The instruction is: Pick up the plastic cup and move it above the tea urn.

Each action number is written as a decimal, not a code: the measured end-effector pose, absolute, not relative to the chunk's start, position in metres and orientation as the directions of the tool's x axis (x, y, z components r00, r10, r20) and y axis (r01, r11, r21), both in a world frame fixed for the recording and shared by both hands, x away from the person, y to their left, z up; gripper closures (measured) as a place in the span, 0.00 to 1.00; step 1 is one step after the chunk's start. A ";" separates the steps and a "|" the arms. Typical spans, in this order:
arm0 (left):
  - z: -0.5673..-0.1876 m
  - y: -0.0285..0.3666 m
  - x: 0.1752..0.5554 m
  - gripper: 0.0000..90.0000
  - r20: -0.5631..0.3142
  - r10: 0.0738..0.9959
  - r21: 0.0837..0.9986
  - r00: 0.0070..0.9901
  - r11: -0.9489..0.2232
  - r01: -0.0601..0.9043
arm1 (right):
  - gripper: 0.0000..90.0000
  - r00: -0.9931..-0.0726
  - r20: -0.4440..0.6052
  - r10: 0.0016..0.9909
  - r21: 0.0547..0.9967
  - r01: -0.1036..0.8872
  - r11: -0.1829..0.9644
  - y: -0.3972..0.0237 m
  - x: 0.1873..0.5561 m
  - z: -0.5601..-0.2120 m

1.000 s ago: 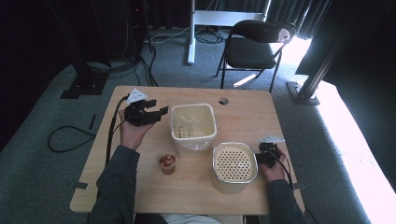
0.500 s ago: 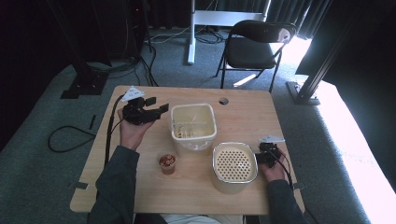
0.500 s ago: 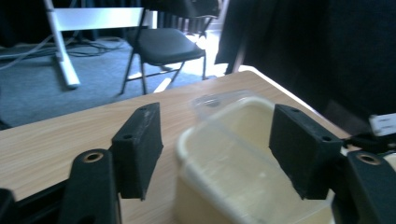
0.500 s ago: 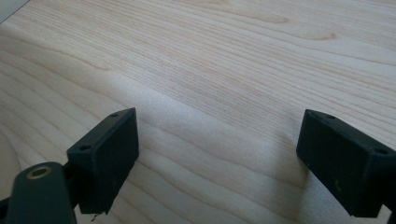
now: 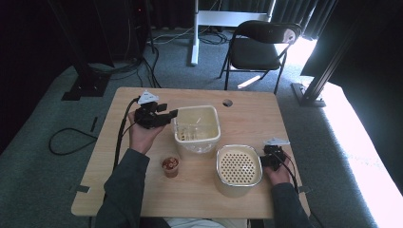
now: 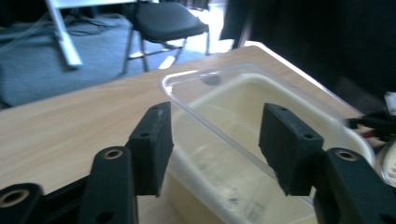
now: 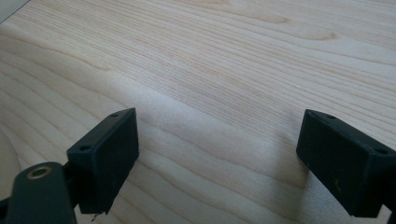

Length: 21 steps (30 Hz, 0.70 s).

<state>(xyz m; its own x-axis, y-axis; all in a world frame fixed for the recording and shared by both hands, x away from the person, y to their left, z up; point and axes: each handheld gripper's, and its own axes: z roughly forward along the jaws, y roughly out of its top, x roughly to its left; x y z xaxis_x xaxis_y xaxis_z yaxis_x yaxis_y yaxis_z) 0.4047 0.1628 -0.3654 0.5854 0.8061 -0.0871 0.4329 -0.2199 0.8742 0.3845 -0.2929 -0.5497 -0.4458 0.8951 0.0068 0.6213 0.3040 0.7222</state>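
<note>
A clear plastic tub [image 5: 197, 144] stands mid-table with a little pale material at its bottom. My left gripper [image 5: 172, 114] is held at the tub's left rim, open. In the left gripper view the tub's near rim [image 6: 211, 133] runs between the jaws of that gripper [image 6: 215, 126], one jaw outside the wall and one over the inside. A round cream container with a perforated lid [image 5: 239, 167] sits at the front right. Just right of it my right gripper [image 5: 266, 159] rests low, open [image 7: 217, 140] over bare wood [image 7: 210, 56].
A small cup with brown contents [image 5: 170, 166] stands in front of the tub, by the left forearm. The wooden table [image 5: 247, 114] has a round hole [image 5: 227, 102] near its far edge. A black chair [image 5: 259, 47] stands beyond the table. Cables trail off the left side.
My left gripper has edged slightly right, closer to the tub's rim. The right gripper has stayed where it was.
</note>
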 end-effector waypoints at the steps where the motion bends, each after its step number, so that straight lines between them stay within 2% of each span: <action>1: -0.365 0.164 0.404 0.56 -0.081 0.807 0.874 0.584 -0.225 0.431 | 0.14 -0.446 0.007 0.895 0.722 0.621 0.304 -0.293 0.384 -0.550; 7: -0.361 0.170 0.402 0.60 -0.030 0.834 0.868 0.551 -0.252 0.428 | 0.14 -0.446 0.006 0.895 0.722 0.621 0.305 -0.293 0.385 -0.550; 21: -0.354 0.182 0.402 0.59 0.025 0.877 0.871 0.480 -0.255 0.420 | 0.14 -0.446 0.006 0.895 0.722 0.621 0.304 -0.293 0.385 -0.550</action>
<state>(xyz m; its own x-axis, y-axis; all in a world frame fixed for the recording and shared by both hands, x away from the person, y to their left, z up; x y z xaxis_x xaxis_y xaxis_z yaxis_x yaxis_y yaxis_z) 0.4018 0.1825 -0.3538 0.4795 0.8772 0.0254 0.4200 -0.2548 0.8710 0.3845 -0.2929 -0.5498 -0.4461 0.8949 0.0063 0.6208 0.3044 0.7224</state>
